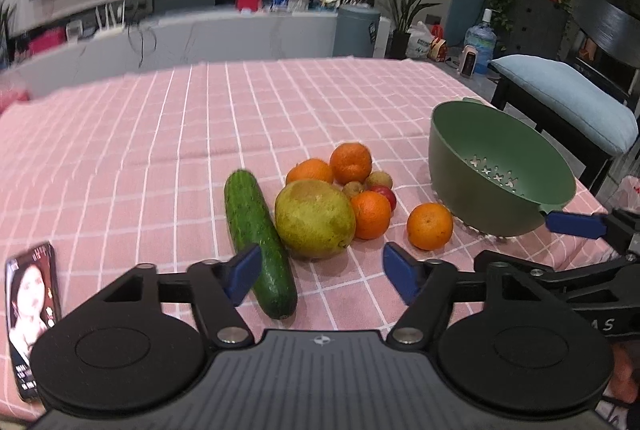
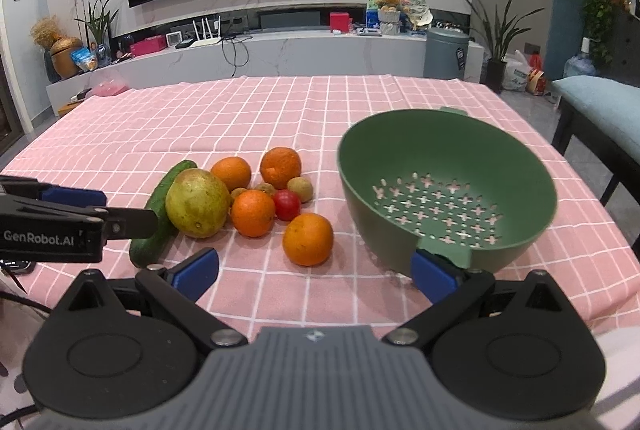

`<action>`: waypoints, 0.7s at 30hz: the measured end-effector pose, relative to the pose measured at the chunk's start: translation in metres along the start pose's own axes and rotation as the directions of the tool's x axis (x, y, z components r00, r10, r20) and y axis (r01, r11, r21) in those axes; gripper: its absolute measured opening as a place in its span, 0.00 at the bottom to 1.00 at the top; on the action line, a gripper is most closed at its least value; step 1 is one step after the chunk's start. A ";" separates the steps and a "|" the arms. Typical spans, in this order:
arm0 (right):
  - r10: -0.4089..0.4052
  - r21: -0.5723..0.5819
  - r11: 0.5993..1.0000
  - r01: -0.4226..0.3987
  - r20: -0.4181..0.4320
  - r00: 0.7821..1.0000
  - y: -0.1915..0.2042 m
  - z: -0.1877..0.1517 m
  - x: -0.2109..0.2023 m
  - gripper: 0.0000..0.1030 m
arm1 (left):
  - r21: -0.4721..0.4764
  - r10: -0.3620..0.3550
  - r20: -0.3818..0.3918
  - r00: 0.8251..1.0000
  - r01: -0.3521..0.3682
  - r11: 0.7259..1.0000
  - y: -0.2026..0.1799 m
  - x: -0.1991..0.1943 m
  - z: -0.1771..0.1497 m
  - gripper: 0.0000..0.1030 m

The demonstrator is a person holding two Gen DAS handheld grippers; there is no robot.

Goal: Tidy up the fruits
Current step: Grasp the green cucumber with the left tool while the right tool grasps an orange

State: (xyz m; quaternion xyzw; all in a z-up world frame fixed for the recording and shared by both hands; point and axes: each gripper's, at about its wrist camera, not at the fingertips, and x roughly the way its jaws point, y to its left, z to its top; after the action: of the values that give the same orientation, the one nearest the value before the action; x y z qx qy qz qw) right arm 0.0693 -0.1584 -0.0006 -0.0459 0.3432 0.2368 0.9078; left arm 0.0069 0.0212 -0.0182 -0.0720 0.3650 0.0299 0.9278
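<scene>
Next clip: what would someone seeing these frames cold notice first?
Probably the cluster of fruit mid-table on the pink checked tablecloth: four oranges, one nearest the camera, a big yellow-green fruit and a cucumber lying beside it. Right of them stands an empty green colander. Both grippers, left and right, are open and hold nothing.

Right gripper (image 2: 316,274) jaws wide, empty; green colander (image 2: 520,166) right; oranges (image 2: 308,239), pear (image 2: 197,203), cucumber (image 2: 160,214) left.
</scene>
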 end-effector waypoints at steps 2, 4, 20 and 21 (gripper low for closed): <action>0.014 0.005 1.000 -0.014 -0.021 1.000 0.001 0.003 0.008 0.81 | -0.028 -0.010 -0.033 0.999 0.009 1.000 0.005 0.005 0.003 0.65; 0.022 0.017 1.000 -0.022 -0.045 0.999 0.002 0.006 0.017 0.76 | -0.054 -0.016 -0.061 0.998 0.012 0.998 0.010 0.010 0.005 0.59; 0.017 0.104 0.995 -0.002 -0.149 0.989 0.015 0.015 0.074 0.53 | -0.125 0.022 -0.258 0.966 -0.056 0.991 0.047 0.053 0.033 0.53; 0.011 0.104 0.995 0.005 -0.147 0.989 0.016 0.015 0.076 0.53 | -0.122 0.023 -0.264 0.964 -0.057 0.991 0.048 0.056 0.033 0.53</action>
State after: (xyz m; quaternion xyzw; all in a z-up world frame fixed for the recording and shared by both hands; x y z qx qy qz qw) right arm 0.1212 -0.1104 -0.0369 -0.0155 0.4212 0.2159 0.8807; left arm 0.0648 0.0738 -0.0377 -0.1276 0.4832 0.0623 0.8639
